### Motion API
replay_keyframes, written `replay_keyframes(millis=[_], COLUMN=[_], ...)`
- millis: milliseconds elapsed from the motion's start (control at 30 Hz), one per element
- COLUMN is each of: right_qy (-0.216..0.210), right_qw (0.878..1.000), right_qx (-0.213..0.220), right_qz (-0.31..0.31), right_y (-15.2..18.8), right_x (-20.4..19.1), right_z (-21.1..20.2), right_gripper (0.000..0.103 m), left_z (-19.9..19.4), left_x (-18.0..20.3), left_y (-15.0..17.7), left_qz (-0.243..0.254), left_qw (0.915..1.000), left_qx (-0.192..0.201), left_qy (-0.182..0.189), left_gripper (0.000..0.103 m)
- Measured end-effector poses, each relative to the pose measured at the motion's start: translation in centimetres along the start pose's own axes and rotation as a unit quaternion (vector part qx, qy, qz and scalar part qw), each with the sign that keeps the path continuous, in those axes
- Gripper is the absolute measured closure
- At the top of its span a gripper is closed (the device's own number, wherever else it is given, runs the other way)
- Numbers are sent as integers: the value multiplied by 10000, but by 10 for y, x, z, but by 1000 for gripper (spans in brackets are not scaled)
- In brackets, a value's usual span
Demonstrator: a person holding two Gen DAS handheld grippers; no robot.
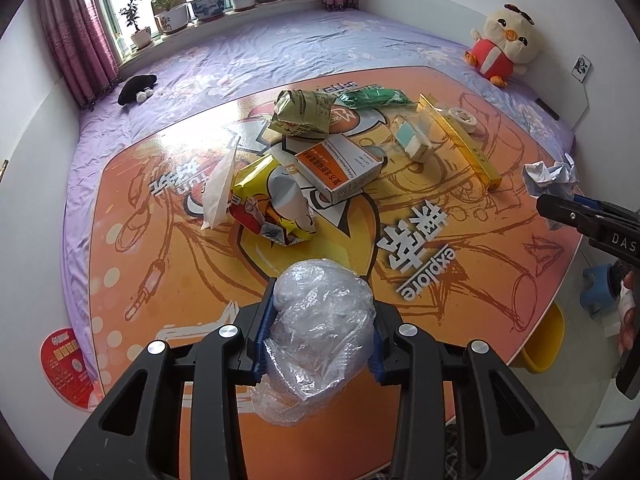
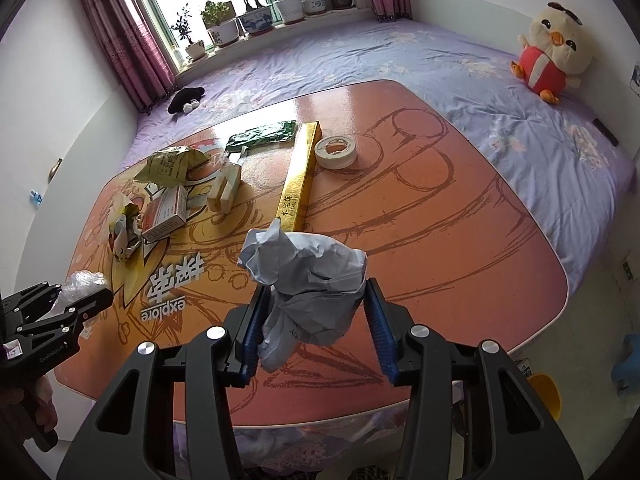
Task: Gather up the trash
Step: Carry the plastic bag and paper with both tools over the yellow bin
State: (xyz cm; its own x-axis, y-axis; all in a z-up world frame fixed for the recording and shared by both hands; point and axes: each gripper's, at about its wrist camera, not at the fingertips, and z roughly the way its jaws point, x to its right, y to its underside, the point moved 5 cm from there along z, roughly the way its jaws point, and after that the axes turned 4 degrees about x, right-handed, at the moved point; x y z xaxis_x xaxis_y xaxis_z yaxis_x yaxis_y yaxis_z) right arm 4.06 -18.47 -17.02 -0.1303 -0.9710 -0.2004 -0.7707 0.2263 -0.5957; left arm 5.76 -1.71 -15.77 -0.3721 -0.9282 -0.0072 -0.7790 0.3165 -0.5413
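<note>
With my left gripper (image 1: 324, 332) clamped on the plastic wad (image 1: 320, 320) and my right gripper (image 2: 316, 320) on the crumpled paper (image 2: 308, 276) above the table (image 2: 460, 260), I keep both squeezes firm toward the yellow bin (image 1: 546, 344).

Left gripper (image 1: 320, 320) raised over the counter's near edge, jaws closed on a plastic wad (image 1: 320, 328). Right gripper (image 2: 316, 312) raised near the counter's near right edge, jaws clamped on a paper wad (image 2: 308, 280). Both tilted down toward the counter.
</note>
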Motion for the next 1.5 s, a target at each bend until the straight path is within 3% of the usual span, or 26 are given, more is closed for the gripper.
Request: replay_keyframes(millis=[300,567,767,967,1233,1333,1500], right_qy=[-43,332,782,1164,1494,1487,1376], right_qw=[9988,9926,9844,9726,9567,9539,9539], right_qx=[296,552,597,571,330,236,61], right_qz=[384,1028,1456,1930,2478,2597,2665], right_y=[19,58,102,154,222,242,266], right_x=[30,98,156,216,306,335,376], right_z=[-52,-114,-157,-190,-190,-175,-132], right_gripper=[54,54,54,54,54,54,54], left_z=[-2,-15,-24,-20,17,37,89], left_x=[73,182,270,350,453,487,532], left_y=[-14,-14,4,30,62,78,101], left_qz=[785,1773,2575,3423,4220,4386,4489], left_qw=[9960,9777,9504,9129,8672,8564,8497], left_qx=[1,64,1,-183,-469,-620,-974], left_qy=[421,1125,1745,2217,2604,2651,2589], left_gripper=[66,66,66,66,66,66,66])
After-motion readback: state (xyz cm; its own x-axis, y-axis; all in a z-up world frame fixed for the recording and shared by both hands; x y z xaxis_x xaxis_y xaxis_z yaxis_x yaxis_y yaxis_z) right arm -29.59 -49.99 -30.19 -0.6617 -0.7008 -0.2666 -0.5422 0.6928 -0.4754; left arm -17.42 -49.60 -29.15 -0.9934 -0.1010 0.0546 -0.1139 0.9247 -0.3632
